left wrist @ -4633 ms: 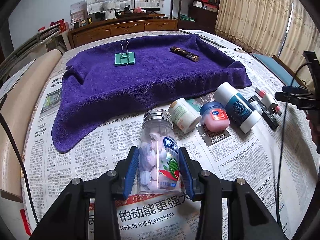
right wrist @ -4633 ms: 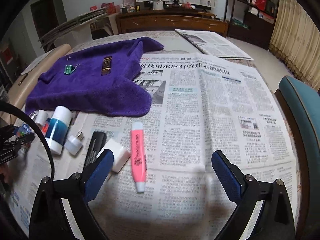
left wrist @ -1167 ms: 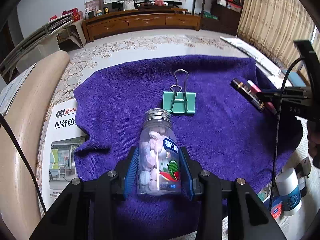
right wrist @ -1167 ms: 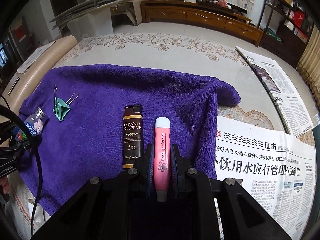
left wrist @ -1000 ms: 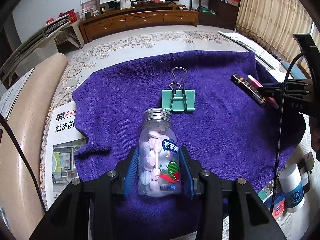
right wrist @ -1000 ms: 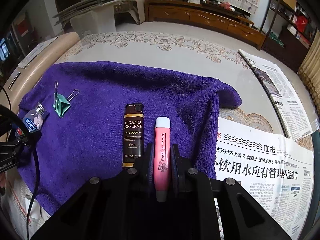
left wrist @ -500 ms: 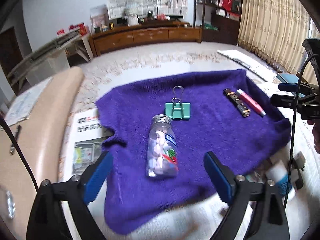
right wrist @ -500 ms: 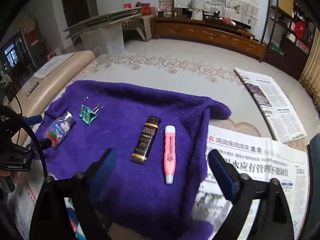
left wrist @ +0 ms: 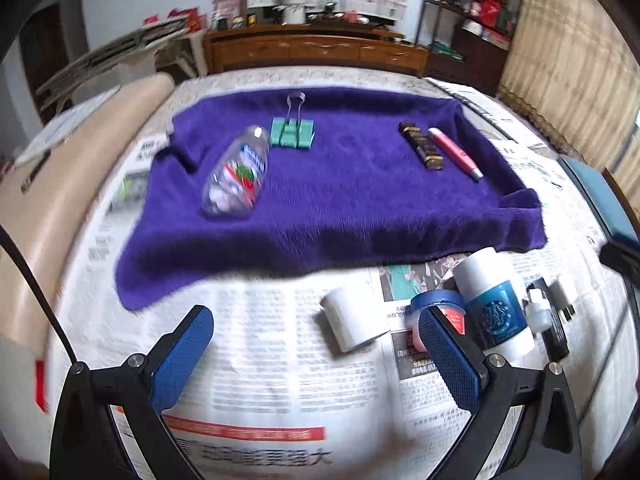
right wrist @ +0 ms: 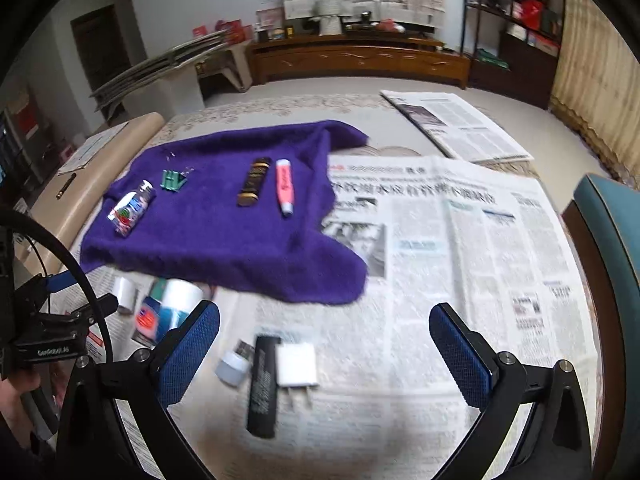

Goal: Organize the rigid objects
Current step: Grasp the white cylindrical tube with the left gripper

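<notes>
Purple towel (left wrist: 340,208) on the table carries four sorted things: the candy bottle (left wrist: 236,178) lying on its side, the green binder clip (left wrist: 292,134) just beside its cap, and further right the dark lighter (left wrist: 422,146) with the pink highlighter (left wrist: 454,152) alongside it. My left tongs (left wrist: 316,354) are spread wide with nothing between them, hanging over the newspaper (left wrist: 272,344) near the white jar (left wrist: 352,322), the blue-lidded tin (left wrist: 438,312) and the white-and-blue stick (left wrist: 494,304). My right tongs (right wrist: 324,354) are spread just as wide and empty, above the black bar (right wrist: 262,388), the white charger plug (right wrist: 296,364) and a small white cap (right wrist: 232,366).

I judge I'm between placements, reaching for the next pieces. For the left, that means lowering around the white jar and closing across its body; for the right, straddling the charger plug or black bar, which touch each other, so I'd pick one cleanly
</notes>
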